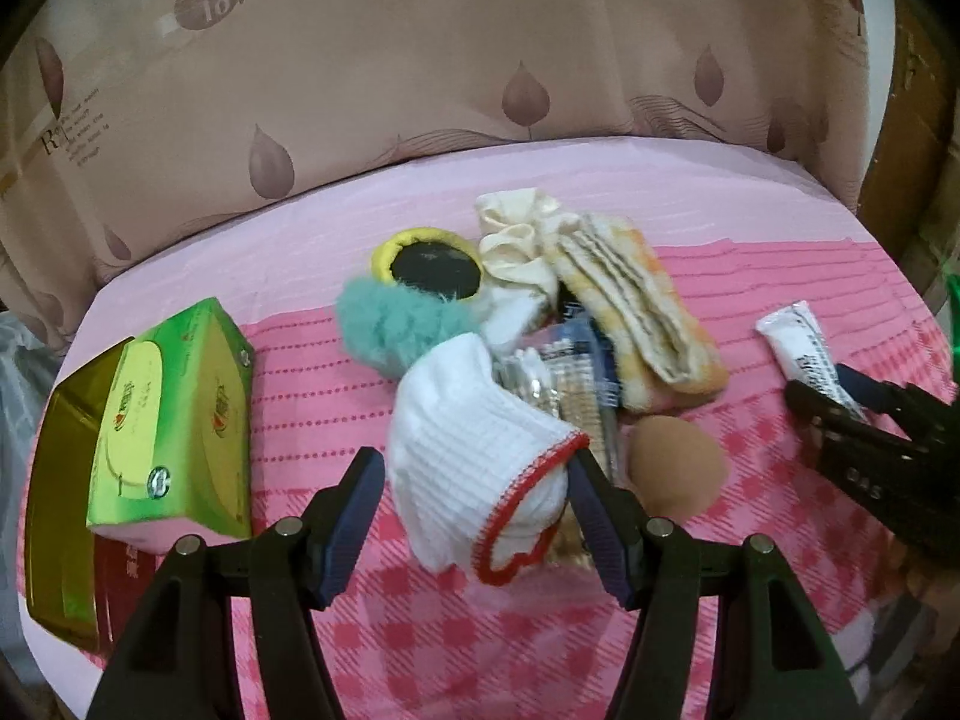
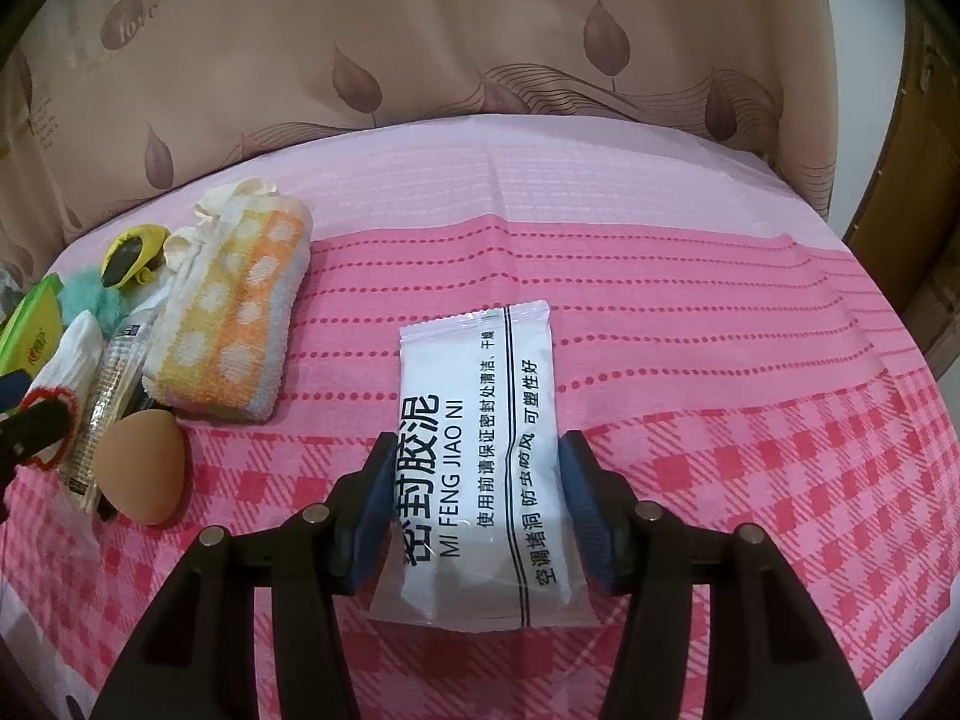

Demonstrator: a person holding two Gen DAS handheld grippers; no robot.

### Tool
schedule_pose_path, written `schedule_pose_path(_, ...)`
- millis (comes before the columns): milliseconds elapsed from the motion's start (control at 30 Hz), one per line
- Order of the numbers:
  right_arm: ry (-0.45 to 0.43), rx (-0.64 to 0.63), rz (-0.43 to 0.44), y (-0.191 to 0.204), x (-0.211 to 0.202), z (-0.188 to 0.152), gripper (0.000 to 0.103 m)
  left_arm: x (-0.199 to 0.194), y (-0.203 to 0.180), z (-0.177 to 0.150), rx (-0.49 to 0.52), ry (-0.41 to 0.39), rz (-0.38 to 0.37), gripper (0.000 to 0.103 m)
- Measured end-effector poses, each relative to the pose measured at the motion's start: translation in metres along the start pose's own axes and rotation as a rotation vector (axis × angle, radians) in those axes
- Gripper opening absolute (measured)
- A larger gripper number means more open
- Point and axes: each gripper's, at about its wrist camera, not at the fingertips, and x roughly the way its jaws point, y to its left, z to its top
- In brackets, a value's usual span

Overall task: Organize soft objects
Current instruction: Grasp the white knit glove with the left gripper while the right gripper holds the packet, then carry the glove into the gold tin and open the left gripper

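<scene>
A white sock with a red cuff (image 1: 474,450) lies at the near edge of a pile of soft things. My left gripper (image 1: 473,457) is open around it: the right pad touches the cuff and the left pad stands clear. The same sock (image 2: 81,339) shows at the left edge of the right wrist view. A white packet with black print (image 2: 474,456) rests on the pink cloth, and my right gripper (image 2: 478,441) is shut on its two long edges. From the left wrist view, that right gripper (image 1: 819,381) and the packet (image 1: 792,342) sit far right.
The pile also holds a teal fluffy piece (image 1: 390,324), a yellow and black item (image 1: 429,267), a cream cloth (image 1: 516,234), an orange checked towel (image 1: 636,324), a clear plastic pack (image 1: 570,372) and a brown egg-shaped sponge (image 1: 672,468). A green tissue box (image 1: 168,414) stands left. A curtain (image 1: 420,72) hangs behind the table.
</scene>
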Motion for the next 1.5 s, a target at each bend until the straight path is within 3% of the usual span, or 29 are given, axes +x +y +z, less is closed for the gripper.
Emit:
schedule_pose_path(167, -0.001, 0.001, 0.000, -0.001, -0.001, 0.000, 0.053, 0.007, 0.013, 0.000, -0.009, -0.001, -0.035, 0.062)
schedule_pose_path(200, -0.001, 0.001, 0.000, -0.001, -0.001, 0.000, 0.053, 0.007, 0.016, 0.000, -0.013, 0.000, -0.055, 0.056)
schedule_pose_path(233, -0.001, 0.000, 0.000, 0.000, -0.001, 0.000, 0.053, 0.006, 0.018, -0.001, -0.014, 0.001, -0.068, 0.037)
schedule_pose_path(267, 0.000, 0.000, -0.001, 0.000, -0.001, 0.000, 0.053, 0.006, 0.021, -0.002, -0.013, 0.004, -0.066, 0.024)
schedule_pose_path(367, -0.001, 0.001, 0.000, 0.000, -0.001, -0.001, 0.053, 0.001, 0.024, -0.004, -0.009, 0.000, -0.076, 0.012)
schedule_pose_path(867, -0.001, -0.001, -0.002, -0.001, -0.001, 0.000, 0.053, -0.051, 0.050, 0.001, -0.007, -0.069, -0.078, 0.010)
schedule_pose_path(1133, -0.001, -0.001, -0.002, 0.000, -0.001, -0.001, 0.053, -0.078, 0.095, 0.005, -0.045, -0.110, 0.005, 0.010)
schedule_pose_path(1500, -0.001, -0.004, -0.005, 0.001, -0.001, -0.001, 0.053, -0.081, 0.197, -0.006, -0.166, -0.070, 0.177, 0.010)
